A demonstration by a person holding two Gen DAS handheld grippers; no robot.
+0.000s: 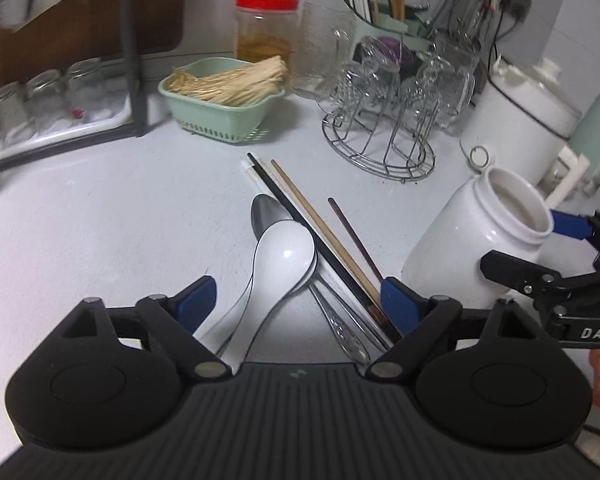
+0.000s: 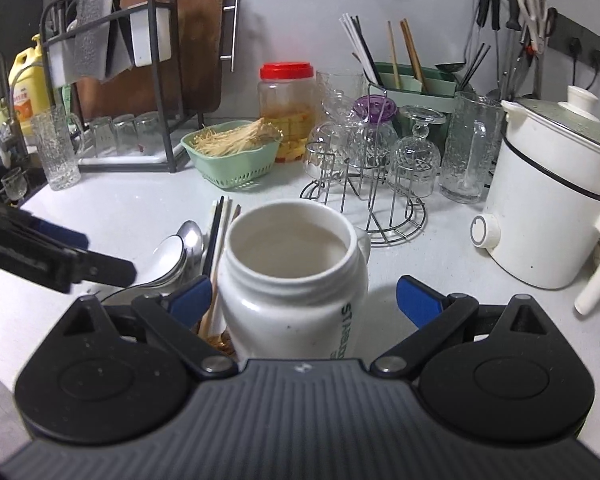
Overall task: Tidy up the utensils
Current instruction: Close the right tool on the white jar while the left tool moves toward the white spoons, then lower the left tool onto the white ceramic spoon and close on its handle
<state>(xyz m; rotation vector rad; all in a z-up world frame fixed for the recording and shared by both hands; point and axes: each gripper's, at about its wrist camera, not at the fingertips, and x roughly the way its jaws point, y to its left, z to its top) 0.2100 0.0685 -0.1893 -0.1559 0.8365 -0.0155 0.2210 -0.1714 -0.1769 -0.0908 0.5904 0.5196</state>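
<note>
Left wrist view, left to right. My left claw (image 1: 296,300) fills the lower frame, jaws spread and released, nothing pressed by either blue pad. Between them on the white table (image 1: 100,220): a white ceramic spoon (image 1: 286,256) lying over a metal spoon (image 1: 266,210), at centre. Just right of the spoons, a loose bundle of chopsticks (image 1: 320,240), black, white, pale wood and dark brown, slanting from centre down to the right-hand pad, which they meet or nearly meet. Right of centre, a white jar (image 1: 472,240), mouth uncovered, tilted in this view. My right claw (image 1: 536,248) enters at the right edge with one blue fingertip (image 1: 570,224) by the jar's rim.

Right wrist view, left to right. My left claw's arm crosses the left edge. Lower left of centre, the spoons and chopsticks lie beside the jar. At centre, the white jar (image 2: 292,280) stands between the spread jaws of my right claw (image 2: 304,300); the left pad sits close to its side, the right pad stands clear, so this claw is released too.

Upper centre: green basket (image 2: 236,168), red-lidded container (image 2: 286,108).
</note>
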